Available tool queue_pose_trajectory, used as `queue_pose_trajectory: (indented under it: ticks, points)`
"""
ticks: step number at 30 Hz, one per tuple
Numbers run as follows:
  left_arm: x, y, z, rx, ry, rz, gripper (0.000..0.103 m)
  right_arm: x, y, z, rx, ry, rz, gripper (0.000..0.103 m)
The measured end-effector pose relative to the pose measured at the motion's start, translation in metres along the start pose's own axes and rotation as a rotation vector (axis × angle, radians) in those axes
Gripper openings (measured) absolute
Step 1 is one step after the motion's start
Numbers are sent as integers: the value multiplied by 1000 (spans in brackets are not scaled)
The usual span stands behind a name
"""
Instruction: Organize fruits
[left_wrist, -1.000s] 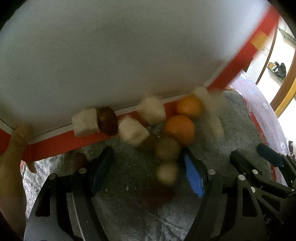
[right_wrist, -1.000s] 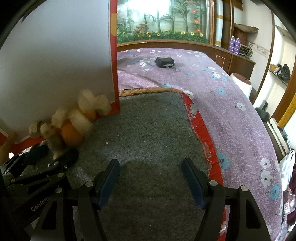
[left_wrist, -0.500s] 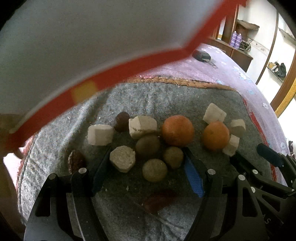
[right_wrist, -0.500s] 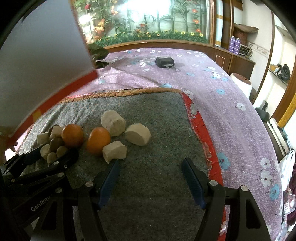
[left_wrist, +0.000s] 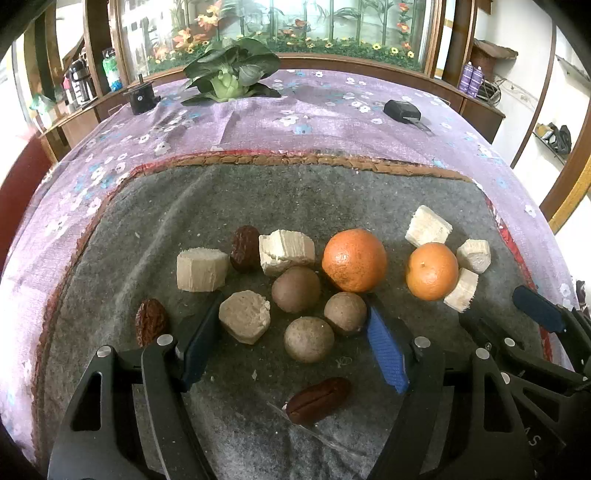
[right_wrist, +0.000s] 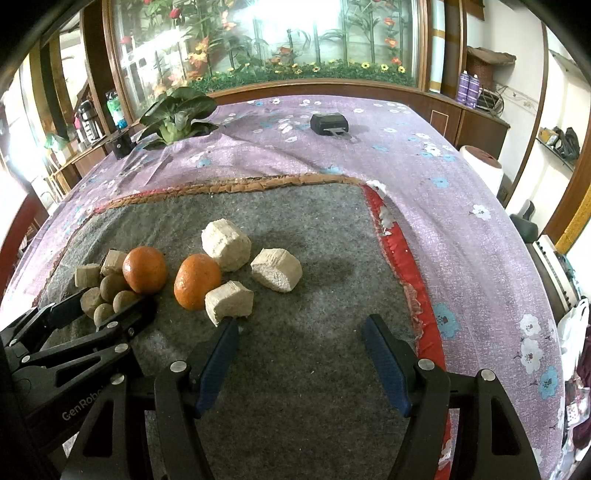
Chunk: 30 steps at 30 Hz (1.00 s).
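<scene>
Both my grippers hang wide open and empty over the grey mat (left_wrist: 295, 206). The left gripper (left_wrist: 291, 332) frames 3 brown round fruits (left_wrist: 308, 338) at lower centre. 2 oranges (left_wrist: 354, 258) sit centre-right. I should lower squarely around 1 brown fruit, avoiding its touching neighbours. The right gripper (right_wrist: 299, 339) waits beside pale chunks (right_wrist: 229, 301).

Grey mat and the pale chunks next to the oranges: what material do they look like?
Grey mat: looks like felt, matte and fuzzy with lint specks, frayed red edge. Pale chunks: fibrous, rough-cut faces with flat facets, possibly peeled sugarcane pieces; not certain.
</scene>
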<state>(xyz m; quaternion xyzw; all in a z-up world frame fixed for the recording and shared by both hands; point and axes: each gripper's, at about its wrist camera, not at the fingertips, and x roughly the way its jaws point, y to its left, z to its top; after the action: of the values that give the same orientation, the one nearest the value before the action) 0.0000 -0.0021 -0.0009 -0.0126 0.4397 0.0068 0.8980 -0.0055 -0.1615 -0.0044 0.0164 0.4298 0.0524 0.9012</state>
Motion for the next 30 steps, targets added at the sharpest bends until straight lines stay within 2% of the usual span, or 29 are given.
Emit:
queue_pose_trajectory:
  ticks: [8,13,23,30]
  points:
    - [0,0,0,3,0,3,76,0,0,0,-11,3,3,70]
    - [-1,1,0,6,0,6,76,-1,1,-1,-101,31,14,71]
    - [-1,1,0,6,1,5,76,-19,-19,-10,-82,34,31,71]
    - [-2,1,0,30,15,-4,76,-23,-28,-9,-51,31,85,71]
